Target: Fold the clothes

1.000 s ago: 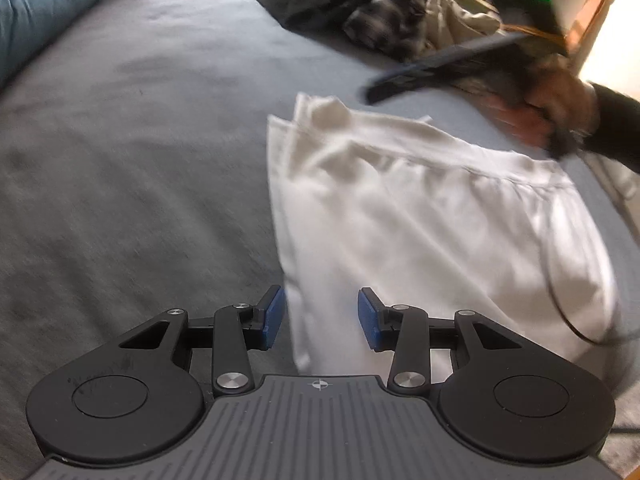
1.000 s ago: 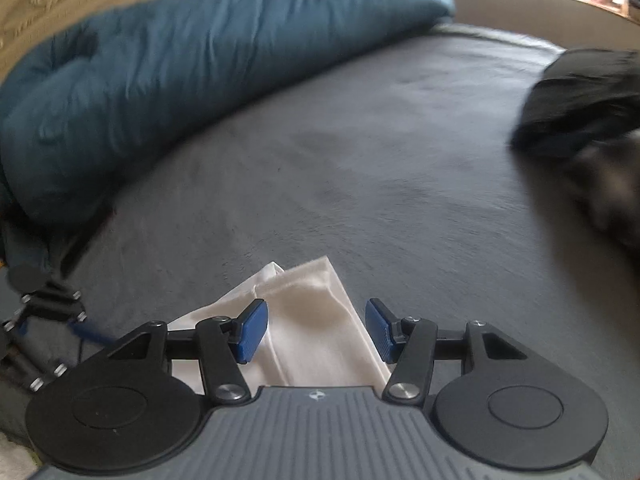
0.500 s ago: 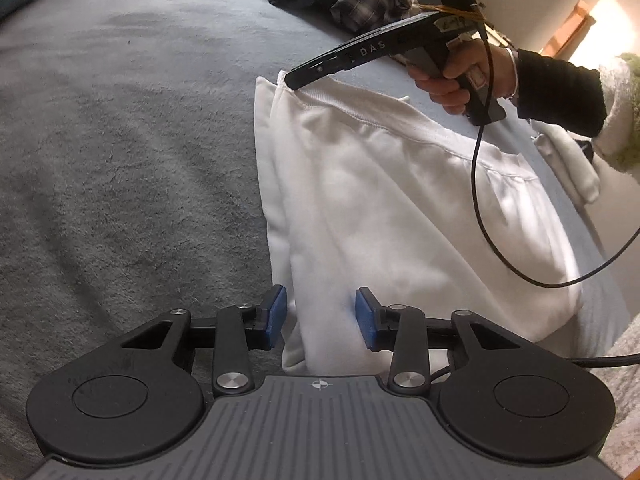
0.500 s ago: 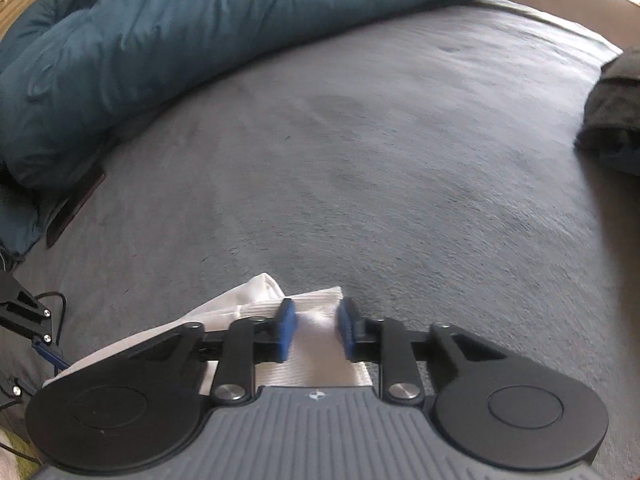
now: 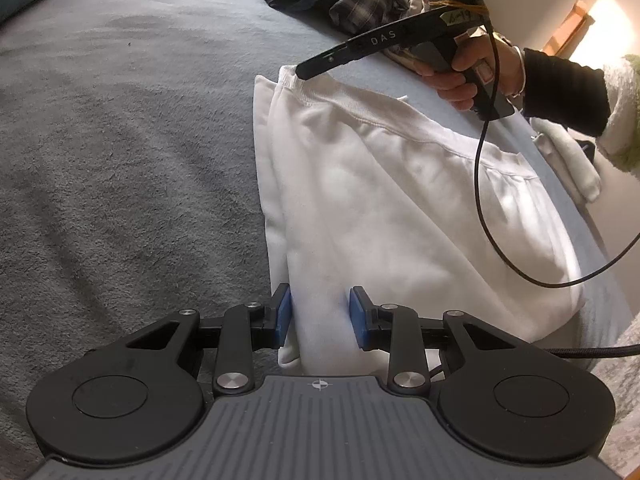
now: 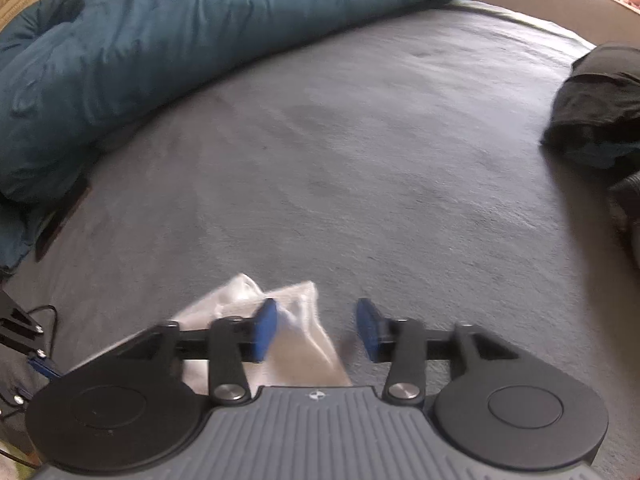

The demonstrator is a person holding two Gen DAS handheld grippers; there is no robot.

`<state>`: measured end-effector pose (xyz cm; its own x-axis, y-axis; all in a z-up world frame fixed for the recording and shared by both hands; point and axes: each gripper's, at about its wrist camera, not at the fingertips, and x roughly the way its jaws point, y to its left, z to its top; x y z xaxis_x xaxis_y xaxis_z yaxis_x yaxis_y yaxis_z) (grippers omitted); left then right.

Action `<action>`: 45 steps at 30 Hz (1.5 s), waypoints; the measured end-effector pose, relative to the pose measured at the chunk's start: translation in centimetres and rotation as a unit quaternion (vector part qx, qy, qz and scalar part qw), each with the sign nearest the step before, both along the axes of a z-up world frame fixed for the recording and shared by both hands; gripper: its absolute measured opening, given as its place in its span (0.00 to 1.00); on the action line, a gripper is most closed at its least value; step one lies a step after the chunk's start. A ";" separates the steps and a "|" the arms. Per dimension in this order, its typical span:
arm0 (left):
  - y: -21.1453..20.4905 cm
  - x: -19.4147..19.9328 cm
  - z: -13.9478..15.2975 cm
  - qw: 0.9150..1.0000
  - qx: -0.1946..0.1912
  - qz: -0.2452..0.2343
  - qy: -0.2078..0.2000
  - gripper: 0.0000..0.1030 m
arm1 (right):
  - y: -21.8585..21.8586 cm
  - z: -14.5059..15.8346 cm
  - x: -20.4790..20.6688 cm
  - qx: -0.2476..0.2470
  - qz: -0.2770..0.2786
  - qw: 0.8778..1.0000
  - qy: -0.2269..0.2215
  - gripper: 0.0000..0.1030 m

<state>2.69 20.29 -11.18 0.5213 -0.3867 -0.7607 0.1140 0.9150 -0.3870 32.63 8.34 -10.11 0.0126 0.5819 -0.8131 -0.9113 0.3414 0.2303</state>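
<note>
While its jaws close, left hand-held gripper (image 5: 319,317) astride white garment (image 5: 400,200).

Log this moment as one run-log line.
left gripper: closing, garment edge between | right gripper: opening over garment corner | bed

Your left wrist view looks steeply down, close over the near end of the white garment (image 5: 400,200). Your right wrist view faces the blue duvet (image 6: 168,40) from the garment's far corner. Both share the grey bedcover (image 5: 120,140).
</note>
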 end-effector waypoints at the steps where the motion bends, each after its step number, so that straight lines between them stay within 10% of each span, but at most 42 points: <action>1: 0.0 0.0 0.0 1.000 0.002 -0.001 0.000 0.29 | 0.0 -0.4 -0.1 -0.006 0.003 1.000 -0.002 0.46; 4: -0.1 0.1 -0.1 1.000 0.009 -0.003 0.000 0.29 | 0.1 -0.9 -1.0 -0.011 0.010 1.000 -0.021 0.45; 7: -0.2 0.1 -0.1 1.000 0.013 -0.004 -0.001 0.29 | 0.4 -0.9 -2.0 -0.009 0.026 0.999 -0.028 0.08; 10: -0.3 -0.1 -0.2 1.000 0.013 -0.001 -0.002 0.28 | 0.6 -0.5 -3.5 -0.009 0.048 0.997 -0.064 0.03; 23: -0.1 -0.5 -0.3 1.000 -0.010 0.014 0.005 0.16 | -0.1 2.9 -4.9 0.048 0.048 0.991 -0.119 0.02; 45: -0.3 -1.0 0.2 1.000 0.002 0.003 0.013 0.15 | 1.4 -0.9 -5.0 0.048 0.032 0.993 -0.099 0.03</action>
<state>1.74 19.94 -10.94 0.5035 -0.3809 -0.7755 0.0992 0.9171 -0.3861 27.68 9.73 -11.02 0.1279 0.6607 -0.7396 -0.9610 0.2669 0.0723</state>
